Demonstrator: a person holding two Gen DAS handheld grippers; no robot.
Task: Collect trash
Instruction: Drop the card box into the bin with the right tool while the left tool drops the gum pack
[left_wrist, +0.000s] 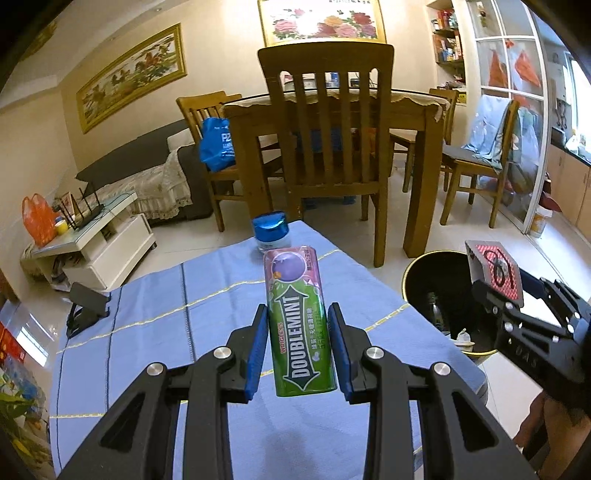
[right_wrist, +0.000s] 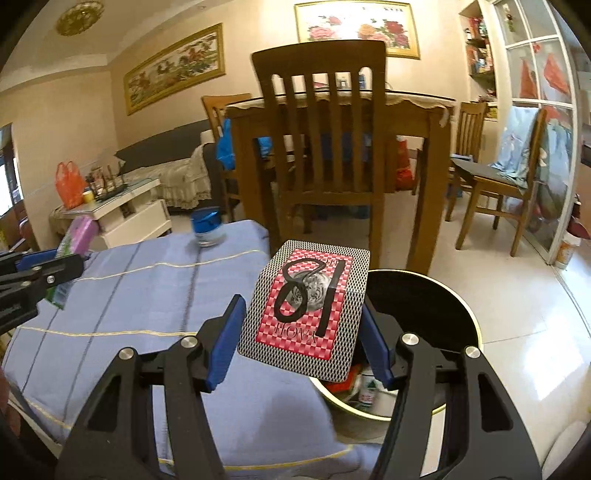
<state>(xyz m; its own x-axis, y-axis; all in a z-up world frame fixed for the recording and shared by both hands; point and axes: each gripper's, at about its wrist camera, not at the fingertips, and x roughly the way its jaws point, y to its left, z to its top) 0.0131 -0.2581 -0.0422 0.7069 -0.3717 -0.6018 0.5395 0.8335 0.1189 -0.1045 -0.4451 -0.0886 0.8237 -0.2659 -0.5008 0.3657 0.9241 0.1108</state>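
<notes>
My left gripper (left_wrist: 298, 332) is shut on a green and purple Doublemint gum bottle (left_wrist: 301, 325) and holds it lengthwise above the blue tablecloth (left_wrist: 147, 314). My right gripper (right_wrist: 303, 306) is shut on a red and grey playing-card box (right_wrist: 306, 306) marked "18" in black. It holds the box over the near left rim of a black trash bin (right_wrist: 476, 332). The bin (left_wrist: 432, 273) stands on the floor right of the table and has several discarded items inside. The card box (left_wrist: 495, 271) also shows in the left wrist view, the gum bottle (right_wrist: 79, 230) at the left edge of the right wrist view.
A jar with a blue lid (left_wrist: 269, 230) stands at the far end of the table. A black phone stand (left_wrist: 86, 306) sits at the table's left edge. A wooden chair (left_wrist: 325, 129) and a dining table stand just beyond. Tiled floor surrounds the bin.
</notes>
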